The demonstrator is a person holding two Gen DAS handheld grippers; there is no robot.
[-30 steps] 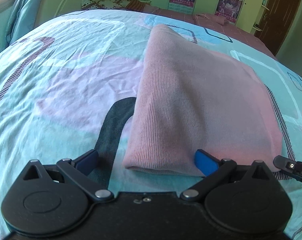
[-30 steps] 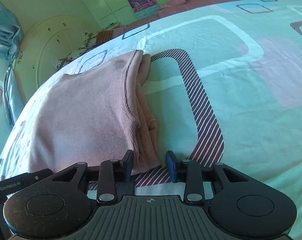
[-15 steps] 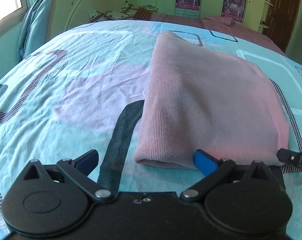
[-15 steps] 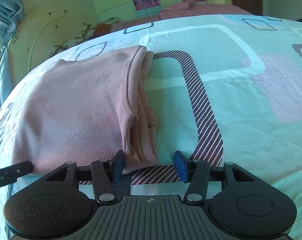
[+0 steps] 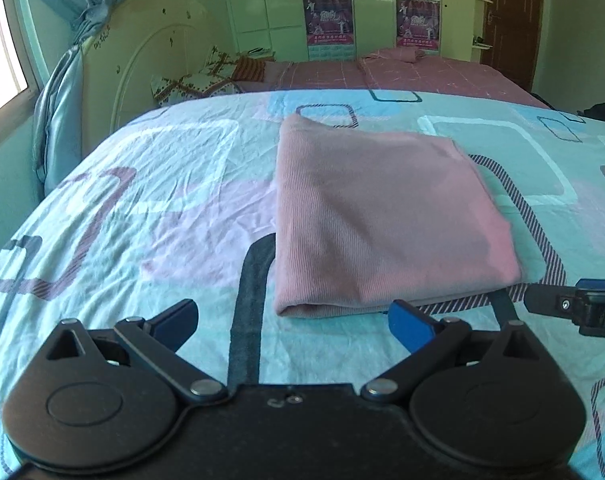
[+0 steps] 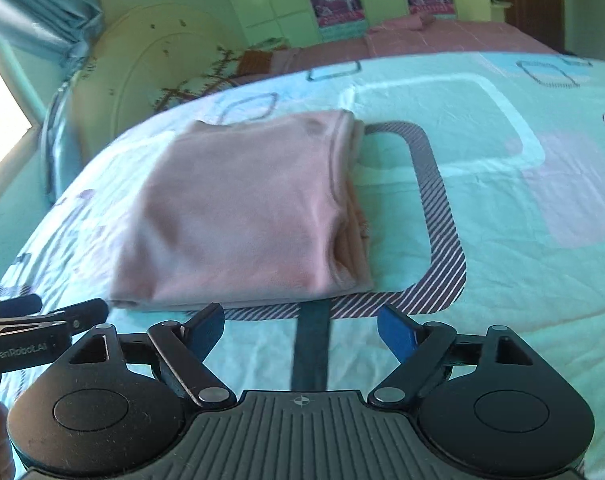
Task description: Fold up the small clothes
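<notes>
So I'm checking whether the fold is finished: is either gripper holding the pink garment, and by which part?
Nothing is held. The left gripper and right gripper both stand open, clear of the folded pink garment lying on the bed.

Fine-ribbed matt knit on the folded pink garment [image 5: 382, 220]; soft creased printed cotton on the bedsheet [image 5: 142, 208]; matt black plastic with bright metal rivets on both tongs; glossy satin-like blue curtain [image 5: 58, 92].
</notes>
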